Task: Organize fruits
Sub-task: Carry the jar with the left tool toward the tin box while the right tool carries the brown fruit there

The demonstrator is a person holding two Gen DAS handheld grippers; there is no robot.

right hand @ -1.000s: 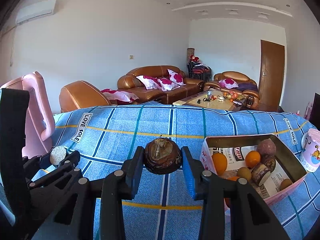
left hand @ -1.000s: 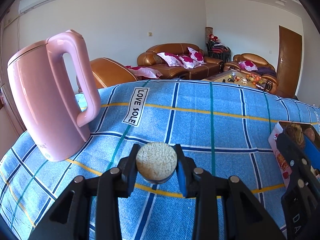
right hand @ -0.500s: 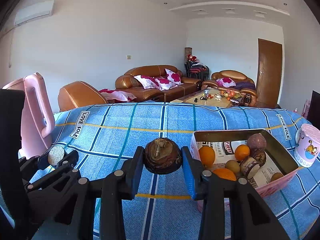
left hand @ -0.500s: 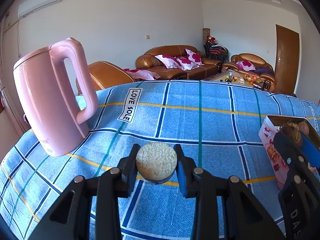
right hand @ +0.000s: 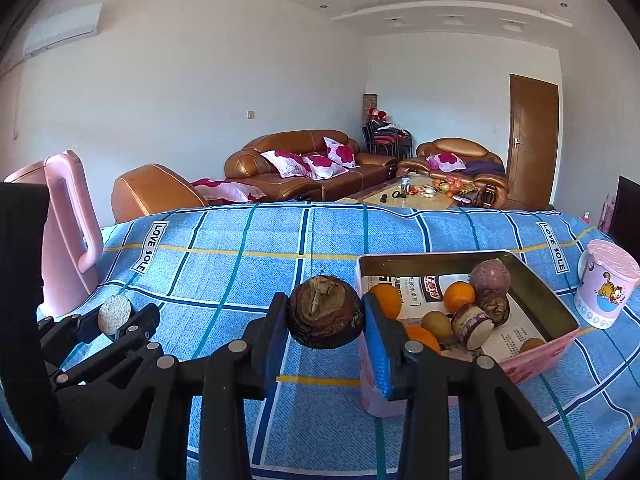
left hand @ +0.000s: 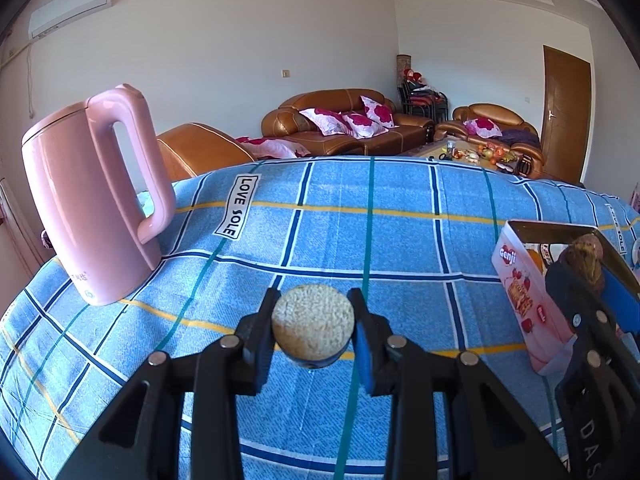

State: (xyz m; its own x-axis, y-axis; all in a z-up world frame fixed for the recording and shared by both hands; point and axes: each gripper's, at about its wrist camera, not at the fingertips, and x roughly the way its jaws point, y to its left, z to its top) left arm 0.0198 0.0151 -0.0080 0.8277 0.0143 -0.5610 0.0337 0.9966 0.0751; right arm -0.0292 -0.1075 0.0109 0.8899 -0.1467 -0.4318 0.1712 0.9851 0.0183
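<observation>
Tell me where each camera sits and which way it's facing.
Left wrist: on the left gripper, looking along its fingers, shut on a tan-faced cut fruit, across the blue checked cloth toward the sofas; right gripper at right edge.
Right wrist: on the right gripper, holding a brown fruit beside the pink tin; left gripper at left.
Shared: pink kettle, tin, cloth.

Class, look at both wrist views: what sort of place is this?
Most likely a home living room: brown leather sofas with floral cushions, a cluttered coffee table, and a wall air conditioner.
</observation>
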